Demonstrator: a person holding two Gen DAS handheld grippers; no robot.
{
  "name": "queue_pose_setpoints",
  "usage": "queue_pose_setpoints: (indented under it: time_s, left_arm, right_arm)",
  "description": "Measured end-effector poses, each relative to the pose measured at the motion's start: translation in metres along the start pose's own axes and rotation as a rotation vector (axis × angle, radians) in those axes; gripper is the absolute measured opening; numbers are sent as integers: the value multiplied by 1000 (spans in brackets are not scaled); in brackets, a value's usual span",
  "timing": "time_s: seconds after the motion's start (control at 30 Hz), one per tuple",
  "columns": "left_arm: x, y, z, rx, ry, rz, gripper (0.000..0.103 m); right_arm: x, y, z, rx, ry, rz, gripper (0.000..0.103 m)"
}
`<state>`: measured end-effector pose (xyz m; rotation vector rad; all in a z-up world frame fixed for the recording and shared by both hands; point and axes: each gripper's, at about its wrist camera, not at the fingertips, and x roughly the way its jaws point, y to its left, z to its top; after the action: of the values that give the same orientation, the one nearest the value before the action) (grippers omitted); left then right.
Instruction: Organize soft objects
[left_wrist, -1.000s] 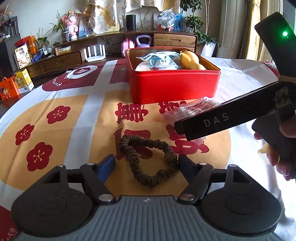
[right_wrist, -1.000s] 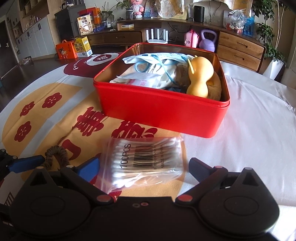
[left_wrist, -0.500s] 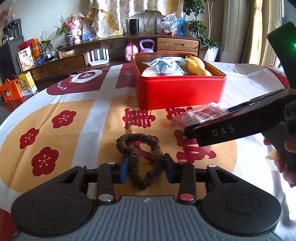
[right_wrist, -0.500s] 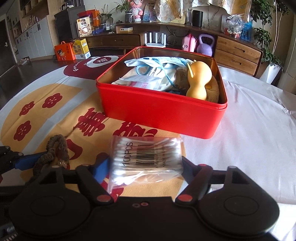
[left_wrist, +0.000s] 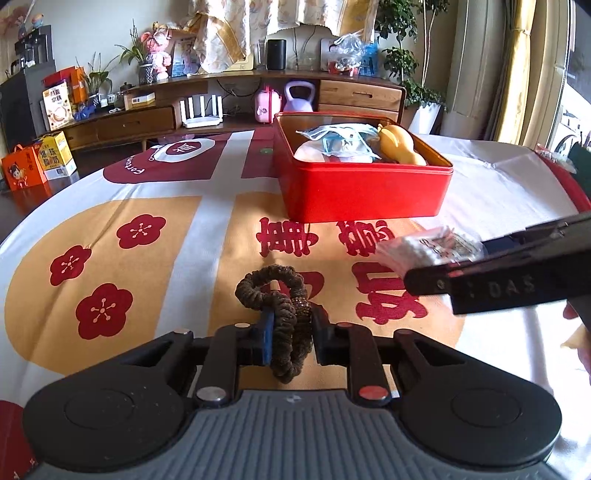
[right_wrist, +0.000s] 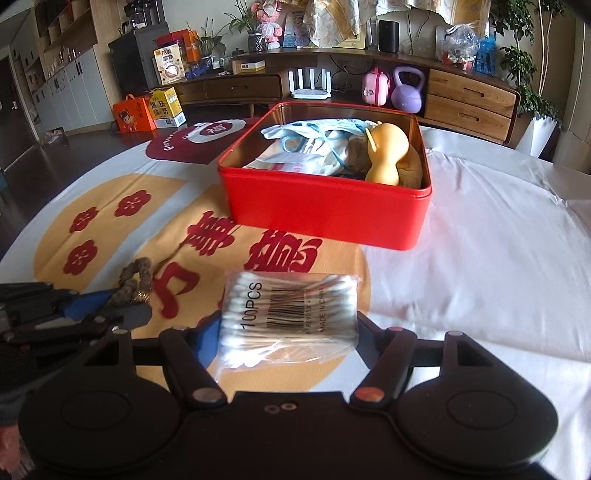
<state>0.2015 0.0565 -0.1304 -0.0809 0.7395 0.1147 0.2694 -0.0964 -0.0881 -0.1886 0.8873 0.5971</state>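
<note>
Closing left fingers (left_wrist: 290, 338) pinching hair tie (left_wrist: 284, 314), right fingers (right_wrist: 284, 325) clamping cotton-swab bag (right_wrist: 291, 314)

Daylight enters from the window (left_wrist: 576, 110) at right, bright on the white cloth (right_wrist: 498, 240); room beyond dimmer; strong fisheye bending at edges; cotton swab bag (left_wrist: 428, 247) slightly motion-blurred.

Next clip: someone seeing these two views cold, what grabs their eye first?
The red tin mid-table, already holding face masks and a yellow gourd-shaped toy. In front of it, the left gripper is closing on a brown scrunchie, while the right gripper clamps a bag of cotton swabs. The red-and-gold tablecloth comes next.
</note>
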Motion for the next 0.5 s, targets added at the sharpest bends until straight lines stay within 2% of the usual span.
queue_pose_setpoints:
  time_s: [0.5]
  left_arm:
    - [-55,-12,16,-4,-15,-78,20]
  right_arm:
    - [-82,8,-4,44,-50,46,71]
